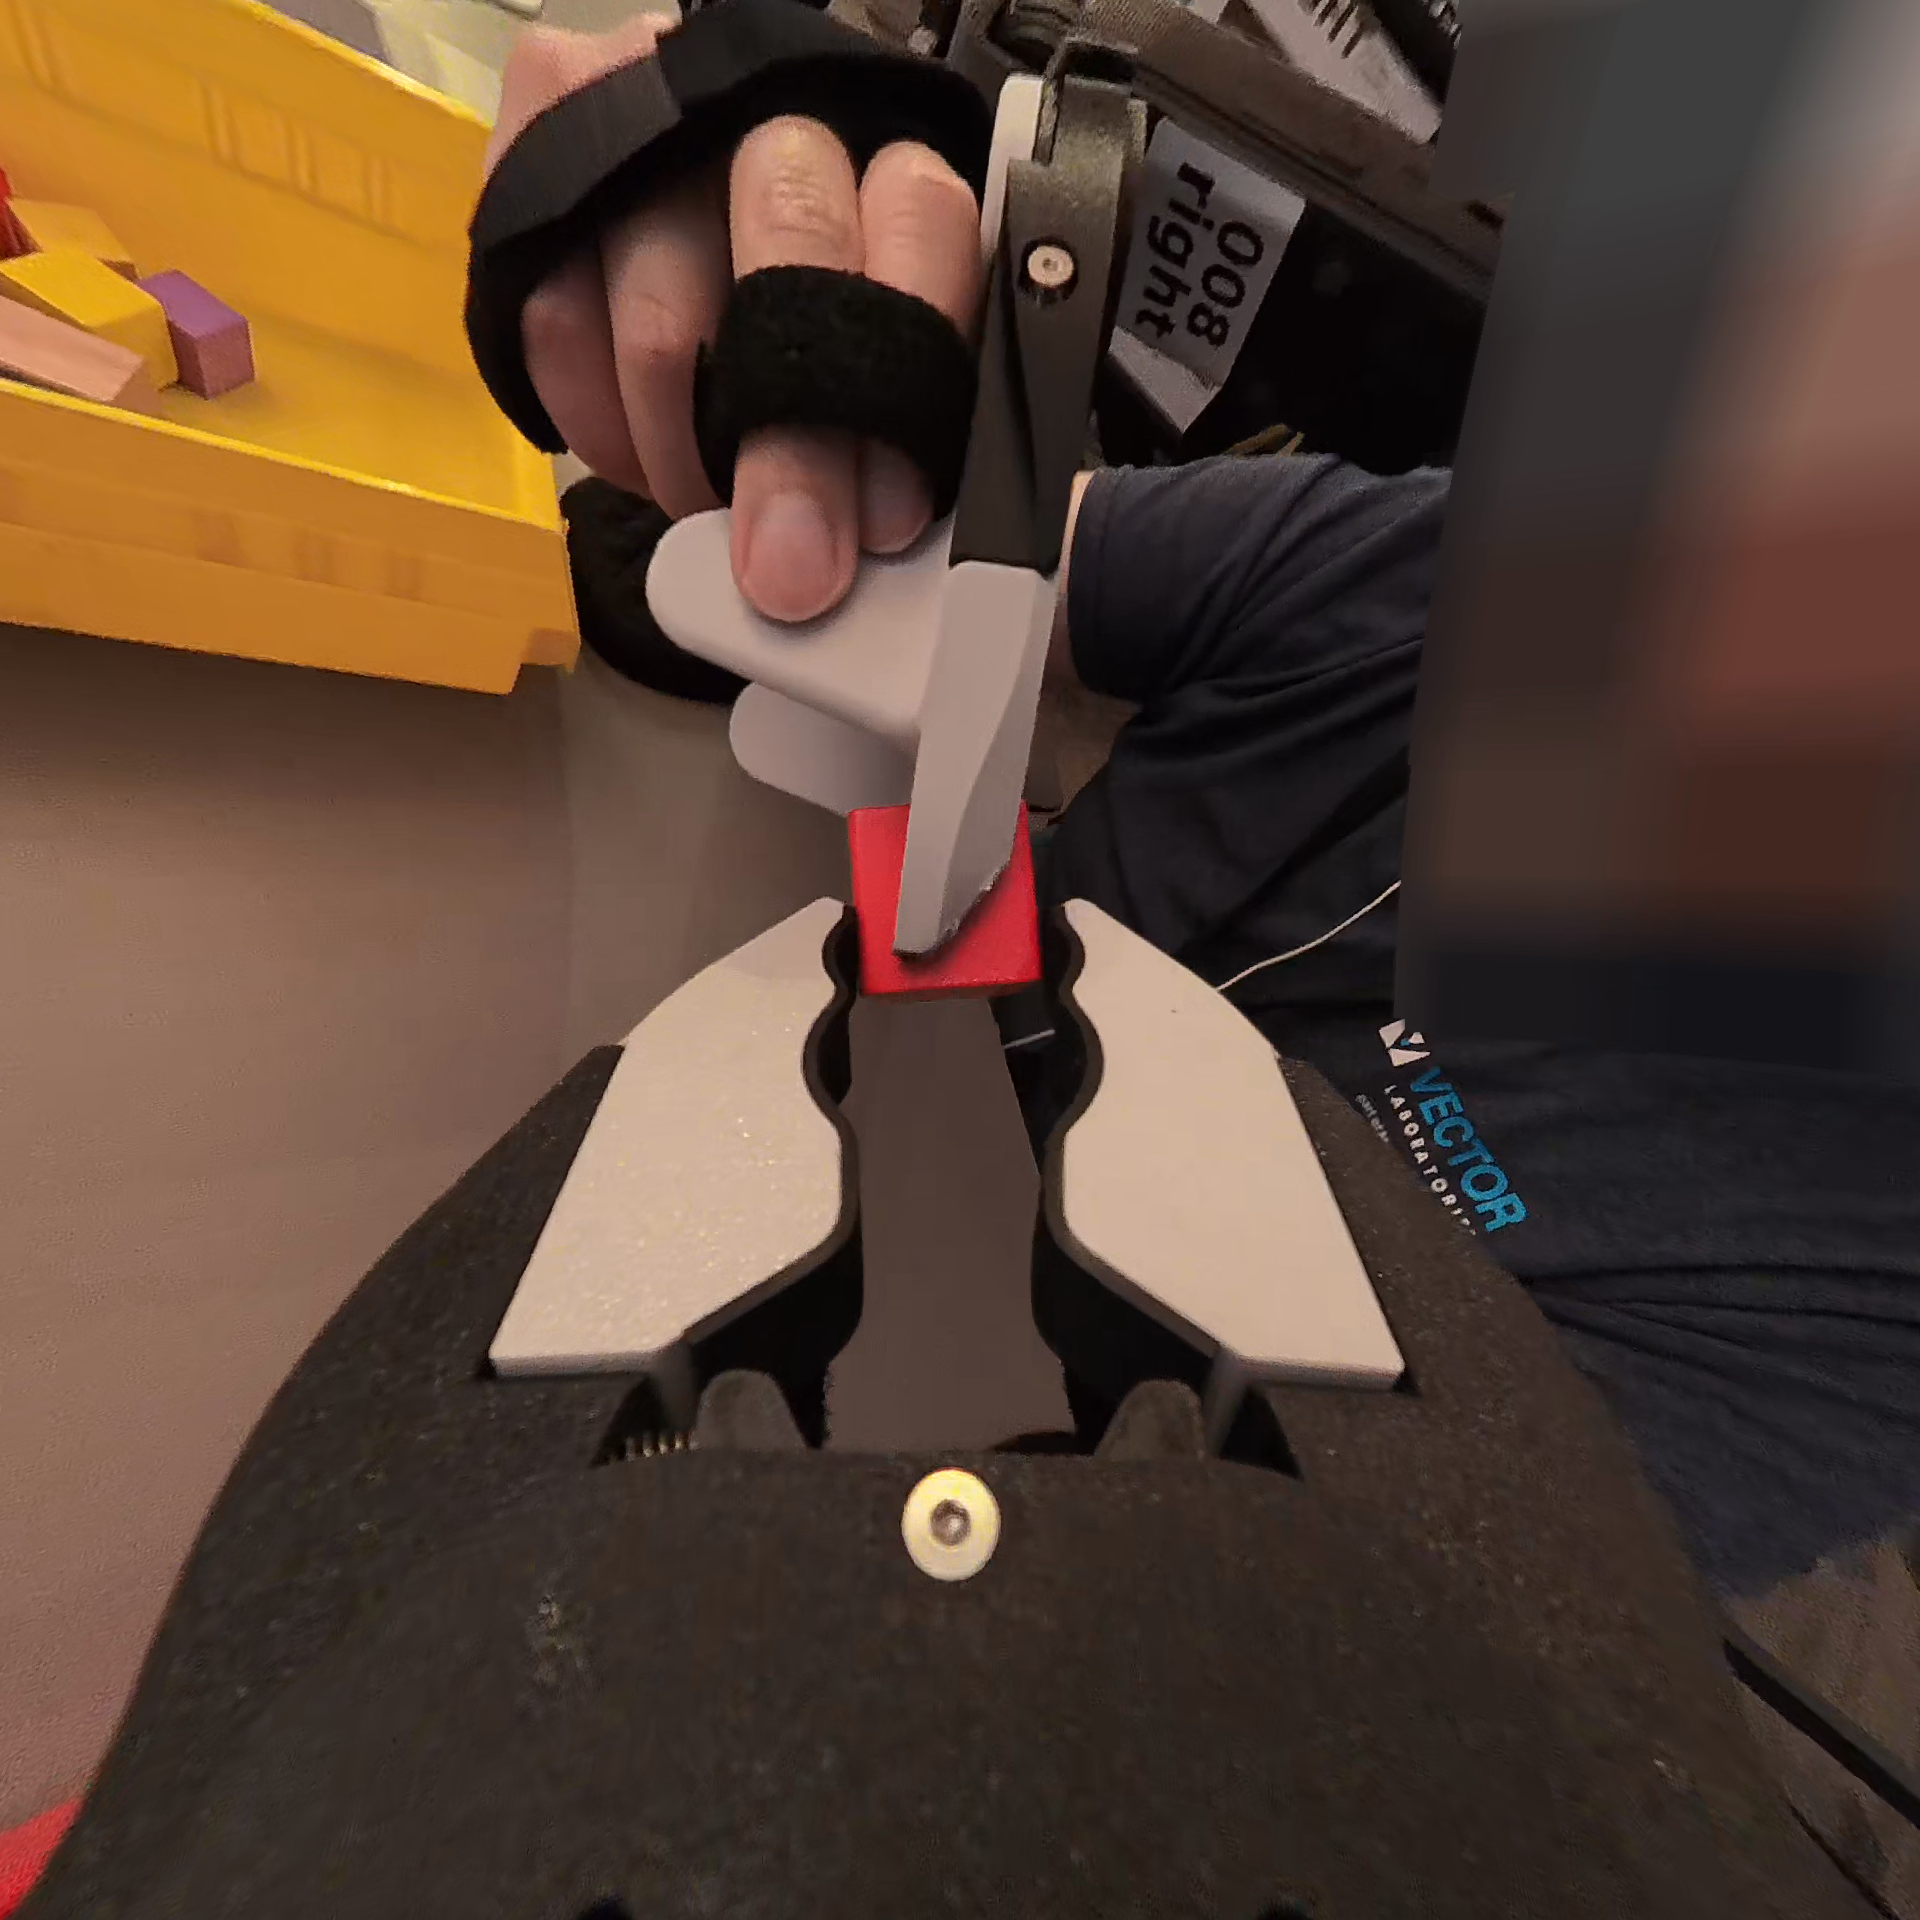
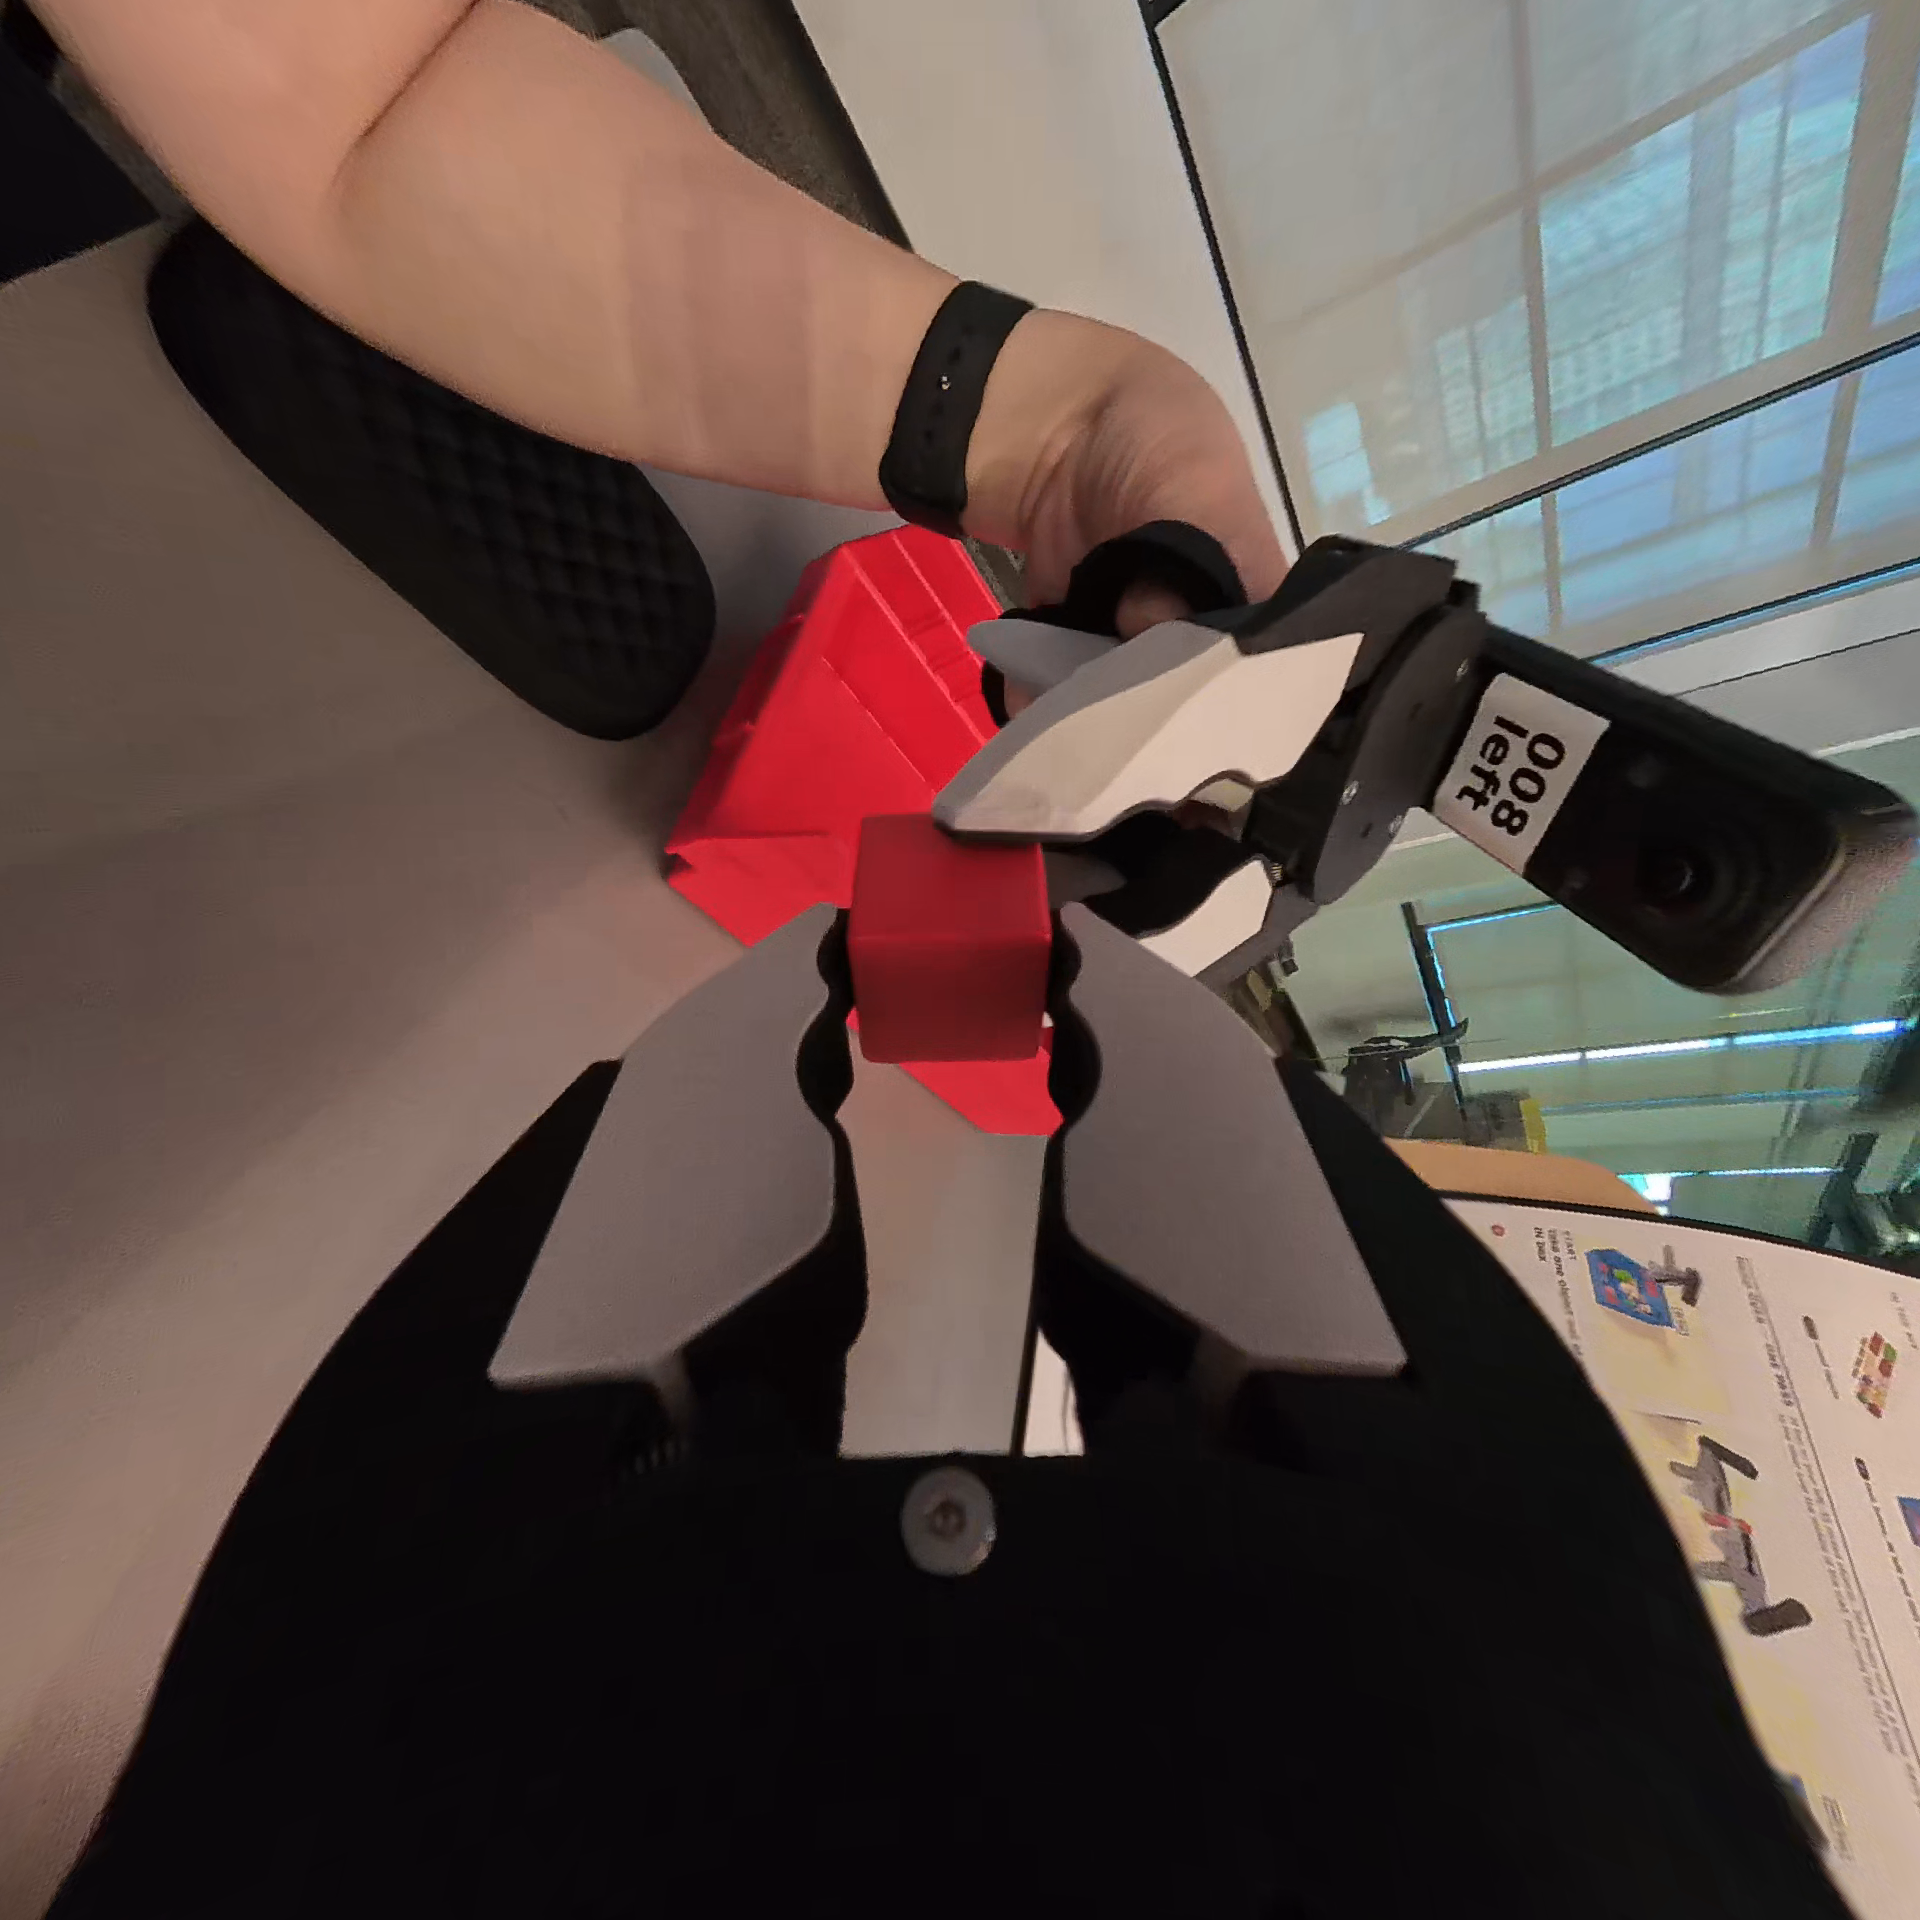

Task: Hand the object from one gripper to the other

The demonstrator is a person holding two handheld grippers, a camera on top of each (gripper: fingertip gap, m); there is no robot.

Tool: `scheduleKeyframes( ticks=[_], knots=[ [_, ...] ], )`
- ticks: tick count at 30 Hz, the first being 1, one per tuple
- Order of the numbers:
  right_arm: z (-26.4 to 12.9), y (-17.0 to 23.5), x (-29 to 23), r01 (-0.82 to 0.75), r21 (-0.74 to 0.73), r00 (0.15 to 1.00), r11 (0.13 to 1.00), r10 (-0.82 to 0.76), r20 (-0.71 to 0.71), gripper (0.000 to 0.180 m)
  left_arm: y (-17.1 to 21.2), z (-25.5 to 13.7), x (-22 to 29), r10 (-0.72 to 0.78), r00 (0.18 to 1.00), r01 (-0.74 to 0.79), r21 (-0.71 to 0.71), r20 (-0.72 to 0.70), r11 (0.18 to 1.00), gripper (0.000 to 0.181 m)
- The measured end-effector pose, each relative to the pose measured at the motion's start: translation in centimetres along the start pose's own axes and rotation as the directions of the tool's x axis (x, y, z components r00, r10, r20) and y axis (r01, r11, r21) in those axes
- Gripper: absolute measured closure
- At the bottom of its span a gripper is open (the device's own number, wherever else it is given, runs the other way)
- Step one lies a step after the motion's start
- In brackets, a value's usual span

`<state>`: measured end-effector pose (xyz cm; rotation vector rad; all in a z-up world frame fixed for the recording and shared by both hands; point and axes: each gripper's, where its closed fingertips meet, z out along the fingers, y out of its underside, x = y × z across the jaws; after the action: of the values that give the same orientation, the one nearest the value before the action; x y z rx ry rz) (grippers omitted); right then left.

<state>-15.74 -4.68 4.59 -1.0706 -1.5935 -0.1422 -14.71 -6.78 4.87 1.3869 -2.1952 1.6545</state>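
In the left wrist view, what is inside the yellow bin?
The yellow bin holds loose blocks: a purple cube, a yellow block and a tan wooden piece. Something red sits at the frame edge. The rest is cut off by the frame.

Soft, even indoor light; wide-angle bending at the edges, slight motion blur, glare on the windows (image 2: 1662, 312).

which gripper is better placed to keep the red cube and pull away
Right, probably: the red cube sits deeper between the right gripper's jaws; the left gripper pinches it only at its tips.
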Motion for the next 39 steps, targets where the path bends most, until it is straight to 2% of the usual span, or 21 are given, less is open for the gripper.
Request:
scheduleKeyframes(
  ticks=[2,4,7,9,11,13,14,17,20,24,28,31,39],
  knots=[
    [-0.7,0.2,0.3,-0.017,-0.02,1.0,1.0,0.017,0.006,0.144,-0.9,-0.7,-0.1,-0.007,1.0,0.006,0.064,0.004,0.998,0.134],
    [-2.8,1.9,1.3,-0.049,-0.115,0.999,0.992,0.048,-0.01,0.144,-1.4,-2.0,-0.5,-0.009,0.999,0.003,0.119,0.047,0.993,0.133],
    [-9.7,8.1,3.5,-0.281,-0.31,0.959,0.908,0.258,-0.116,0.144,-1.9,-4.5,-1.2,-0.016,0.989,-0.014,0.204,0.147,0.979,0.135],
    [-14.9,13.7,2.5,-0.528,-0.43,0.847,0.733,0.489,-0.207,0.144,-2.4,-6.1,-1.1,-0.014,0.982,-0.037,0.26,0.191,0.965,0.138],
    [-19.3,19.3,-0.9,-0.677,-0.561,0.704,0.477,0.642,-0.304,0.144,-2.6,-6.9,-0.7,-0.012,0.981,-0.046,0.29,0.195,0.956,0.14],
    [-22.2,22.9,-5.9,-0.705,-0.678,0.558,0.21,0.754,-0.346,0.144,-2.4,-7.3,-0.7,-0.021,0.978,-0.042,0.294,0.206,0.955,0.14],
    [-22.8,23.8,-7.9,-0.698,-0.706,0.489,0.116,0.798,-0.352,0.144,-2.4,-7.3,-0.7,-0.024,0.977,-0.039,0.291,0.21,0.956,0.14],
    [-23.0,25.1,-11.8,-0.653,-0.756,0.336,-0.048,0.876,-0.346,0.144,-2.3,-7.3,-0.6,-0.027,0.978,-0.035,0.291,0.205,0.956,0.141],
    [-22.7,25.9,-14.7,-0.561,-0.818,0.265,-0.124,0.91,-0.32,0.144,-2.3,-7.3,-0.6,-0.03,0.98,-0.029,0.291,0.196,0.956,0.142],
    [-22.8,27.1,-16.7,-0.482,-0.839,0.188,-0.252,0.906,-0.38,0.144,-2.2,-7.3,-0.7,-0.036,0.98,-0.022,0.29,0.194,0.957,0.142],
    [-23.4,27.8,-18.0,-0.425,-0.846,0.162,-0.323,0.892,-0.422,0.144,-2.1,-7.4,-0.8,-0.04,0.979,-0.02,0.288,0.202,0.958,0.142],
    [-23.5,28.3,-18.0,-0.424,-0.838,0.164,-0.343,0.881,-0.443,0.144,-2.2,-7.5,-0.7,-0.04,0.979,-0.02,0.293,0.199,0.956,0.143],
    [-24.2,29.9,-17.7,-0.351,-0.838,0.267,-0.418,0.813,-0.517,0.144,-2.2,-7.3,-0.6,-0.042,0.979,-0.017,0.289,0.198,0.957,0.143]
  ],
)
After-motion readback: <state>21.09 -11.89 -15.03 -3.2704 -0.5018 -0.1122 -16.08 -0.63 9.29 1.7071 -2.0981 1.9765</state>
